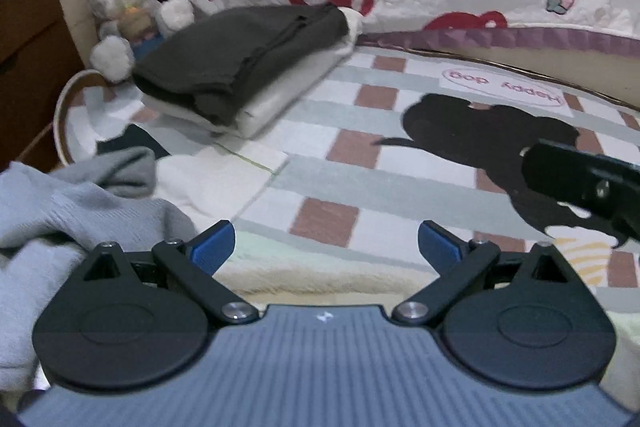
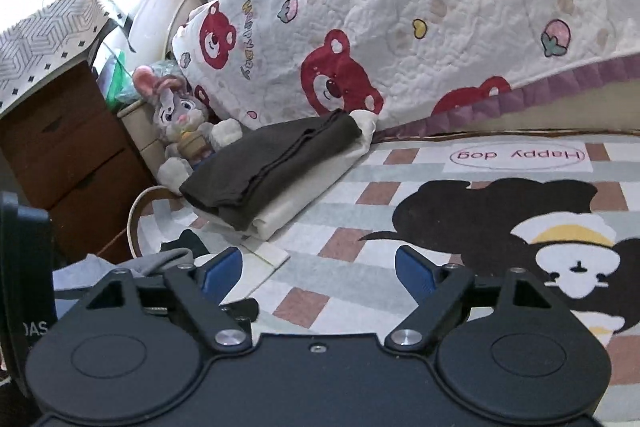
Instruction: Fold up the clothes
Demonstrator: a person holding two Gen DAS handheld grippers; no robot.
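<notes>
Left wrist view: the left gripper (image 1: 326,247) stands spread wide with nothing between its blue pads, above the checked bed sheet (image 1: 360,163). A crumpled grey garment (image 1: 76,211) lies at its left. The right gripper (image 2: 318,269) gapes empty too; folded dark and white clothes (image 2: 272,163) are stacked near a plush rabbit (image 2: 180,119).

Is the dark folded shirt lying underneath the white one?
No, the dark folded shirt lies on top of the white folded one, beside the bunny toy.
</notes>
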